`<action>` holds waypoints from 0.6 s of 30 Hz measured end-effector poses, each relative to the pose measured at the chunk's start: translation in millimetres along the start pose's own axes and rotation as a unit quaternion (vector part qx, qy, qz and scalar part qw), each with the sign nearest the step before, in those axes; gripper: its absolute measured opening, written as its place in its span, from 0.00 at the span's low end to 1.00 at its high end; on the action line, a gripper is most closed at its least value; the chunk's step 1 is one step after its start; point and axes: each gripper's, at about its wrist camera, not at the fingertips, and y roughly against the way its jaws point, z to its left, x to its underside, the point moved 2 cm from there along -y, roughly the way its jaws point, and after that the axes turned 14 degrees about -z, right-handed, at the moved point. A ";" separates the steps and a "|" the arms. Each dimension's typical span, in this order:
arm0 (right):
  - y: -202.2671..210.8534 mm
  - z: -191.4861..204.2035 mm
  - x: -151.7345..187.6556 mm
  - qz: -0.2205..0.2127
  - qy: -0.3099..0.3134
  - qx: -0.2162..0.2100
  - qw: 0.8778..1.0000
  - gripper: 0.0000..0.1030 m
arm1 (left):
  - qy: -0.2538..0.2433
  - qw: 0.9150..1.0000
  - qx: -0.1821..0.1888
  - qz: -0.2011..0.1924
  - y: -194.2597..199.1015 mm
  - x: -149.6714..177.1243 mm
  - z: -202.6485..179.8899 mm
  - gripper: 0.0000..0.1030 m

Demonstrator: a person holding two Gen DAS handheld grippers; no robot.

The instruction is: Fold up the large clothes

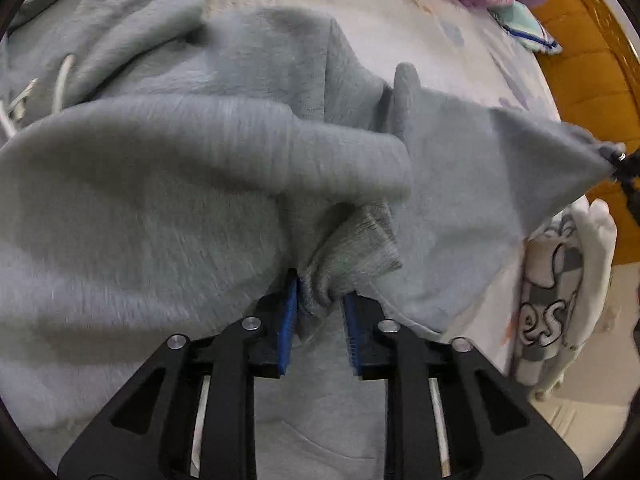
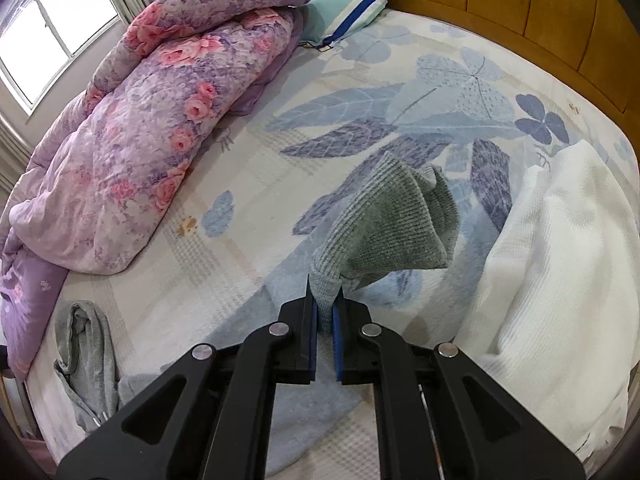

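A large grey-green sweatshirt (image 1: 160,184) lies rumpled across the bed, a white drawstring (image 1: 61,82) showing at the far left. My left gripper (image 1: 320,296) points down at it, its blue pads closed on a bunched ribbed cuff (image 1: 360,248). The cloth stretches in a taut wedge to the right edge of the left wrist view, where my right gripper (image 1: 618,160) holds its corner. In the right wrist view my right gripper (image 2: 325,300) is shut on a ribbed edge of the sweatshirt (image 2: 384,224), lifted above the sheet.
A purple floral quilt (image 2: 140,140) is heaped on the left of the bed (image 2: 240,240), a striped pillow (image 2: 352,4) by the wooden headboard (image 2: 520,8). A white knit cloth (image 2: 560,260) lies right, a grey garment (image 2: 84,360) near left, a printed white garment (image 1: 560,292) at the bed's edge.
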 end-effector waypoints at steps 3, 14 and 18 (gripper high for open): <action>13.4 20.9 0.5 -0.015 0.022 -0.017 1.000 0.05 | 0.025 0.999 0.011 -0.027 22.6 -7.2 4.0 0.62; 104.8 200.2 73.4 -0.046 0.141 -0.176 0.973 0.05 | 0.183 0.970 -0.053 -0.152 165.4 23.8 140.0 0.70; 135.1 273.0 138.8 -0.021 0.175 -0.235 0.956 0.05 | 0.214 0.957 -0.104 -0.163 203.9 38.7 206.7 0.70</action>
